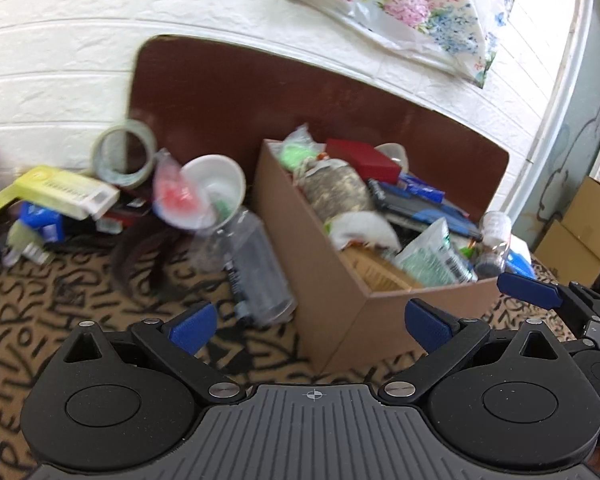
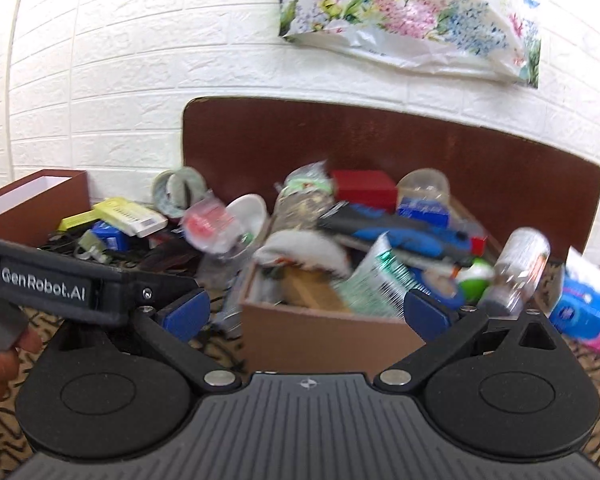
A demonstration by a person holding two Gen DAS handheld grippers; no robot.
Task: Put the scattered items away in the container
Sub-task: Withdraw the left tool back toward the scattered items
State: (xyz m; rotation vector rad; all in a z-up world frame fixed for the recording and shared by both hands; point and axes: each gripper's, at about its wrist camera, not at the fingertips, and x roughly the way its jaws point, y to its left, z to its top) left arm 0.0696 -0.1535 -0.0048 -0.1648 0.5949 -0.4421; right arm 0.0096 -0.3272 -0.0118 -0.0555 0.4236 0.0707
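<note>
With both the left gripper and right gripper spread wide and empty, the cardboard box sits heaped, while clutter like the tape roll waits at left.

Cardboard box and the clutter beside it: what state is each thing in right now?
Cardboard box: open-topped, heaped full.
Clear plastic bottle: lying on its side outside the box.
White bowl: tipped on edge.
Tape roll: standing on edge.
Left gripper: open, empty.
Right gripper: open, empty.

Cardboard box heaped with clutter, right gripper jaws wide
</note>
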